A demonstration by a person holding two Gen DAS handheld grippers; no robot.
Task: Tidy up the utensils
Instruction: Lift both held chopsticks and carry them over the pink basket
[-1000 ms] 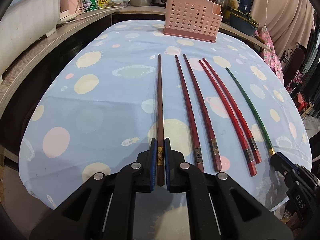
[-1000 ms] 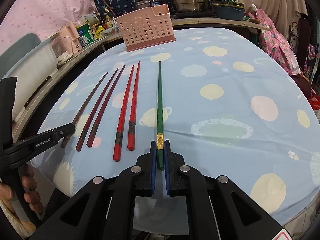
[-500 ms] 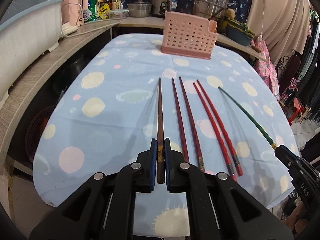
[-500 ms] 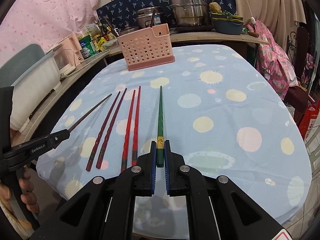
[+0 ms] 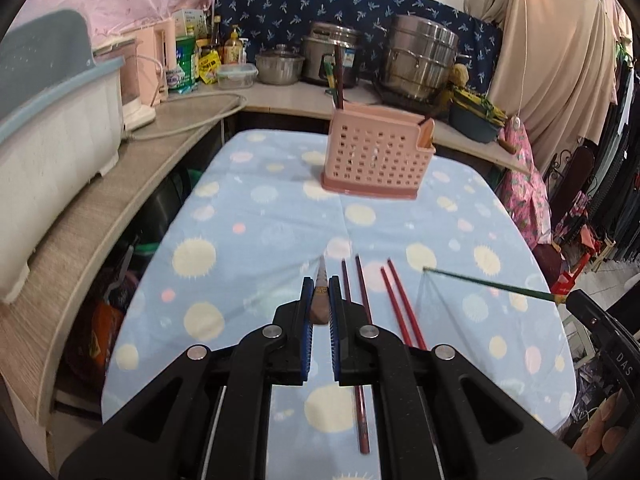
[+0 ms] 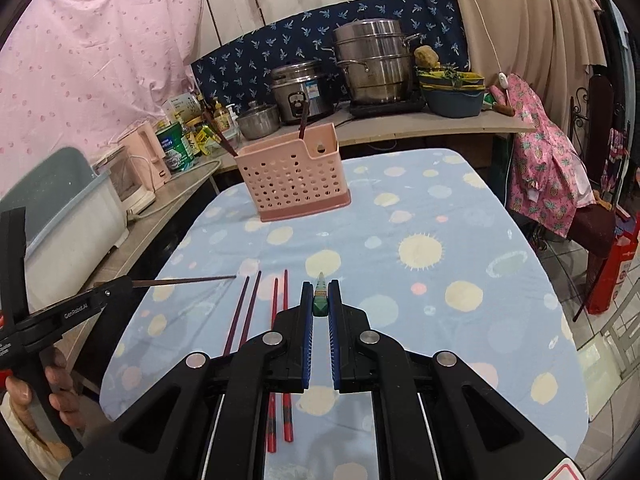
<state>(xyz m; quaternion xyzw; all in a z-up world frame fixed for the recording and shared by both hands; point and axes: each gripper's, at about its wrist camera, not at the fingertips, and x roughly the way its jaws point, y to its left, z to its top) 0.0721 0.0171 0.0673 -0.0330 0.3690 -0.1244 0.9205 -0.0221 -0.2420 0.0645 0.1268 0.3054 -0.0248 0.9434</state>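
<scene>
Risk of long tips swinging wide of the pink basket [image 5: 378, 162] at 12 o'clock: left gripper [image 5: 319, 300] pinched on brown chopstick [image 5: 320, 298], right gripper [image 6: 320, 300] on green chopstick [image 6: 320, 298], 4 red chopsticks [image 5: 398, 304] on the table [image 5: 248, 248].

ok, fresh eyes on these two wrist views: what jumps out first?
Each gripper holds one chopstick lifted off the table: the left gripper a brown wooden chopstick, the right gripper a green chopstick. Two pairs of red chopsticks lie on the spotted blue tablecloth. The perforated pink plastic utensil basket stands at the far end.
</scene>
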